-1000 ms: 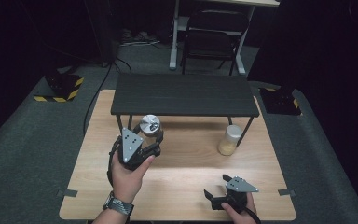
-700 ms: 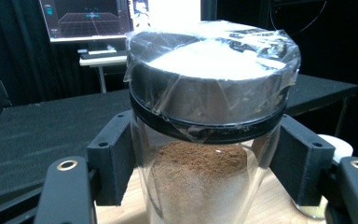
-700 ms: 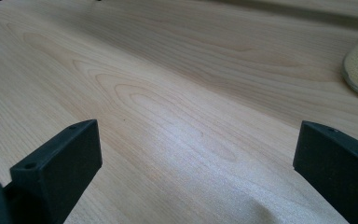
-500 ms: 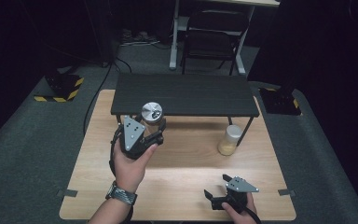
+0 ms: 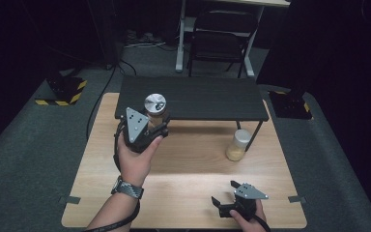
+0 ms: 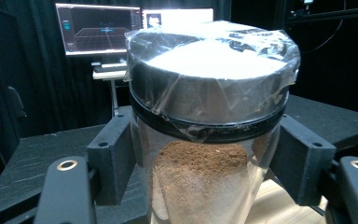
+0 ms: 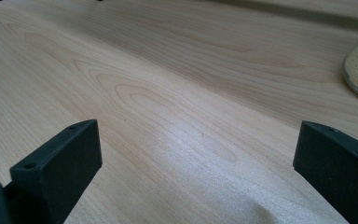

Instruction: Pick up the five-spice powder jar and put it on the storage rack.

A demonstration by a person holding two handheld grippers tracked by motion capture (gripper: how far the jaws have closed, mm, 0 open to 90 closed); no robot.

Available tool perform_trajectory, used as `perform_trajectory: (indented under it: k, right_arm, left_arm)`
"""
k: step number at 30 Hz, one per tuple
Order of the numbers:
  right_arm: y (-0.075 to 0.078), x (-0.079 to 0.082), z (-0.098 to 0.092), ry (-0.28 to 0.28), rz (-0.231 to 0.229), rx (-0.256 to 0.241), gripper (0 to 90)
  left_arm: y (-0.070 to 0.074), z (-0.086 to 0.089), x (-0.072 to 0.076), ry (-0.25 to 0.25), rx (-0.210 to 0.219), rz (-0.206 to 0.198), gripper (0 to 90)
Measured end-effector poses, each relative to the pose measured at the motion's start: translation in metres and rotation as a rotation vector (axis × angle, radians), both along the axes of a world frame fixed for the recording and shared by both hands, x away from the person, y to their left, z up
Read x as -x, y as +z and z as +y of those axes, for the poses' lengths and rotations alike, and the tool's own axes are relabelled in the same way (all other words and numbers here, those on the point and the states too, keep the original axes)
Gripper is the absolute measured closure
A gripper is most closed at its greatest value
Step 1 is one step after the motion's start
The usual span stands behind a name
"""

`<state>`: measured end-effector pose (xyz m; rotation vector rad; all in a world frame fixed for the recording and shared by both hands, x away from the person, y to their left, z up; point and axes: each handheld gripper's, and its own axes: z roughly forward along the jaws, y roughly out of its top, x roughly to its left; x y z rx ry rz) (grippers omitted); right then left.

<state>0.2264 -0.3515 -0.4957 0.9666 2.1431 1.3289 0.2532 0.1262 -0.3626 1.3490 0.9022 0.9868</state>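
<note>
Inspecting the grasp first, I judge slippage to be the main risk: the left hand-held gripper [image 5: 150, 129] clamps the clear round jar of brown powder with a silver metal lid [image 5: 155, 110] on its smooth wall just below the lid, and crinkled plastic film [image 6: 213, 65] wraps the lid and collar. Film reaching under a pad would lower friction, and the jar could slide or tilt. I see both black jaws pressed against opposite sides of the jar in the left gripper view, with the lid standing above them and the powder level just under the collar.

A second risk is collision. The jar is held in the air near the front edge of the low black shelf [image 5: 207, 96], toward its left end, at about shelf height in my estimate. Any forward travel without enough lift could knock the jar against that edge and loosen the hold. A heavy powder load would add to any tipping.

My right hand-held gripper [image 5: 224, 203] rests spread apart and empty near the front right corner of the light wooden worktop [image 5: 188, 183]. A second clear jar of pale yellow grains [image 5: 237, 145] stands toward the right edge, beside the shelf leg, well apart from both hand-held grippers.
</note>
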Motion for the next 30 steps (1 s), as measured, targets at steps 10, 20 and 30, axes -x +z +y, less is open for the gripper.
perform_trajectory:
  k: [10,20,30]
  right_arm:
    - [0.000,0.000,0.000,0.004,0.000,0.000,0.4]
    - [0.000,0.000,-0.001,0.007,-0.003,0.000,0.4]
    - [-0.001,0.000,-0.002,0.013,-0.004,-0.004,0.4]
  left_arm:
    - [0.003,0.001,-0.026,0.025,0.030,-0.004,30.5]
    - [0.005,-0.006,-0.047,0.053,0.018,0.023,30.5]
    - [0.007,-0.017,-0.064,0.068,0.005,0.050,30.5]
